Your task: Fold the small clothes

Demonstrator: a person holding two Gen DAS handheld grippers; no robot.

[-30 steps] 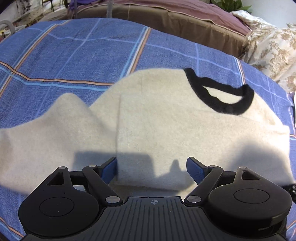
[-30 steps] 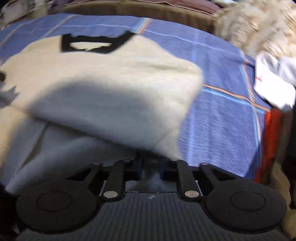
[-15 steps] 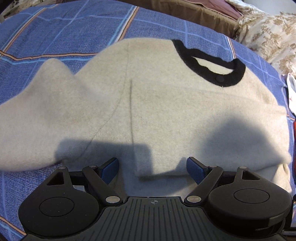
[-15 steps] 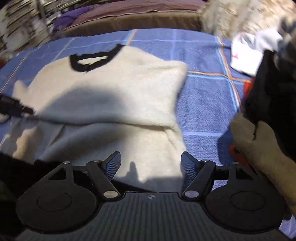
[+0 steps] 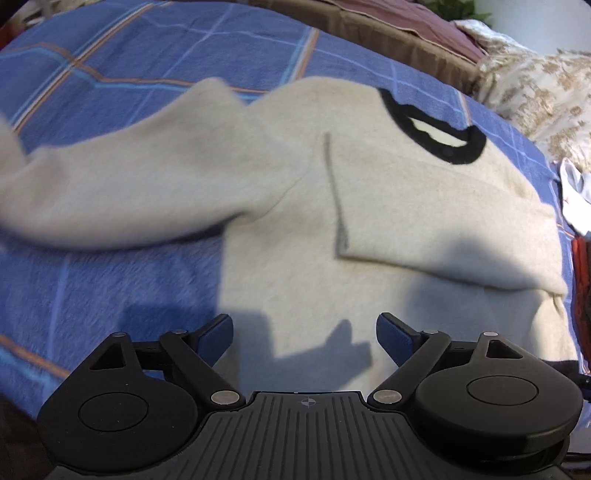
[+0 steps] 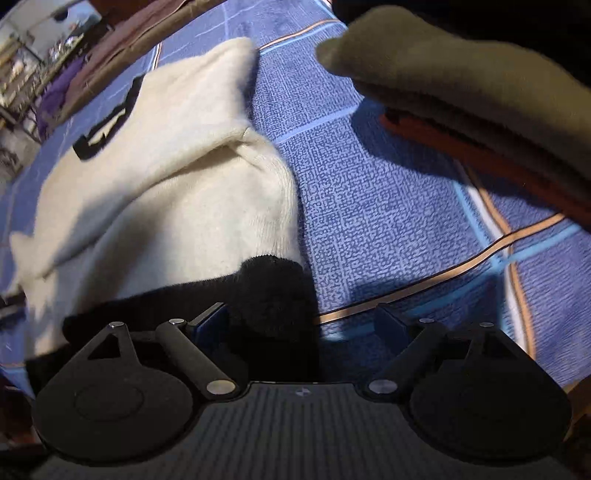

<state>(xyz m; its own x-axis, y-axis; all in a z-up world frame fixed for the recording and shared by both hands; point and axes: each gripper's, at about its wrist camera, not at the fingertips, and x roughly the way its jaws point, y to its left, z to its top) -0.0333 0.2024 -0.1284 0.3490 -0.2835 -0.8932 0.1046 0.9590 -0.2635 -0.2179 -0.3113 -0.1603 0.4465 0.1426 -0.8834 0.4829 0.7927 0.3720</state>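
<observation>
1. A blue plaid blanket (image 5: 122,280) covers the bed and carries everything else; no box, basket or other container shows in either view.
2. A cream sweater (image 5: 369,258) with a black neckband (image 5: 436,144) lies flat across the middle of the blanket. Its right sleeve is folded in over the chest, and its left sleeve (image 5: 122,192) stretches out sideways onto the blue cloth. In the right wrist view its black hem band (image 6: 266,291) lies at the near edge.
3. An olive-brown garment (image 6: 461,81) hangs into the upper right of the right wrist view, with an orange-red cloth (image 6: 491,155) just under it; both cover part of the blanket there.
4. A floral pillow (image 5: 535,88) and a brown bed cover (image 5: 388,33) sit beyond the sweater, and a white cloth (image 5: 576,195) lies at the right edge.
5. The left hand-held gripper (image 5: 304,334) hovers over the sweater's lower part, jaws spread wide and holding nothing.
6. The right hand-held gripper (image 6: 301,323) has just been opening; its jaws stand wide, the hem corner lies between them, and the pads do not press on it.
</observation>
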